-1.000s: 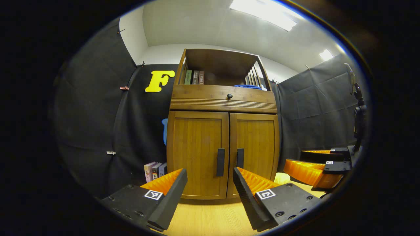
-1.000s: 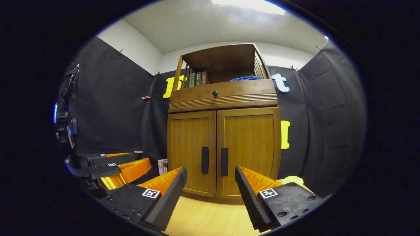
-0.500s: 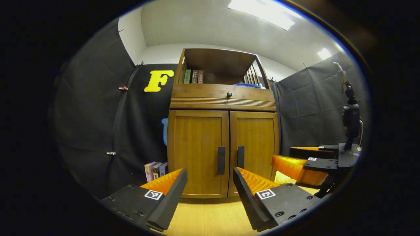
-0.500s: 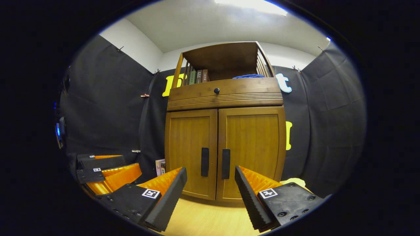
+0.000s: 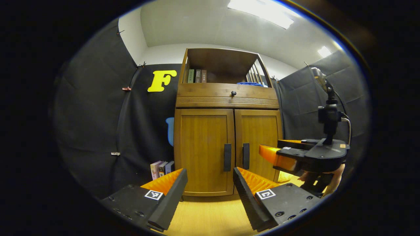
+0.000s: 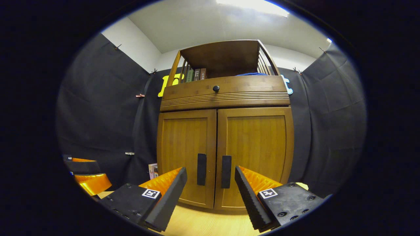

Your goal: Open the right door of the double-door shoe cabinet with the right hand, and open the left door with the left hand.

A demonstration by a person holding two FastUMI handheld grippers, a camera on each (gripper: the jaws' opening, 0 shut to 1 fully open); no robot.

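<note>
A wooden shoe cabinet stands ahead with both doors closed. In the left gripper view its left door (image 5: pixel 203 147) and right door (image 5: pixel 259 137) carry dark vertical handles (image 5: pixel 227 157) side by side at the centre seam. My left gripper (image 5: pixel 210 183) is open, short of the doors. My right gripper (image 5: pixel 285 152) shows there at the right, ahead and nearer the right door. In the right gripper view the right door (image 6: pixel 256 154) and its handle (image 6: pixel 226 167) loom close; my right gripper (image 6: pixel 210 185) is open with nothing between its fingers. My left gripper (image 6: pixel 85 175) shows low at the left.
Above the doors sits a drawer with a round knob (image 5: pixel 233 93), and an open shelf holds books (image 5: pixel 196 76) and a blue cloth (image 5: pixel 250 84). More books (image 5: pixel 161 168) stand on the floor left of the cabinet. A pale yellow object (image 6: pixel 301 185) lies on the wooden floor at the right.
My right gripper has moved forward toward the cabinet; the doors appear larger in its view. The left gripper has shifted a little, and both doors remain closed.
</note>
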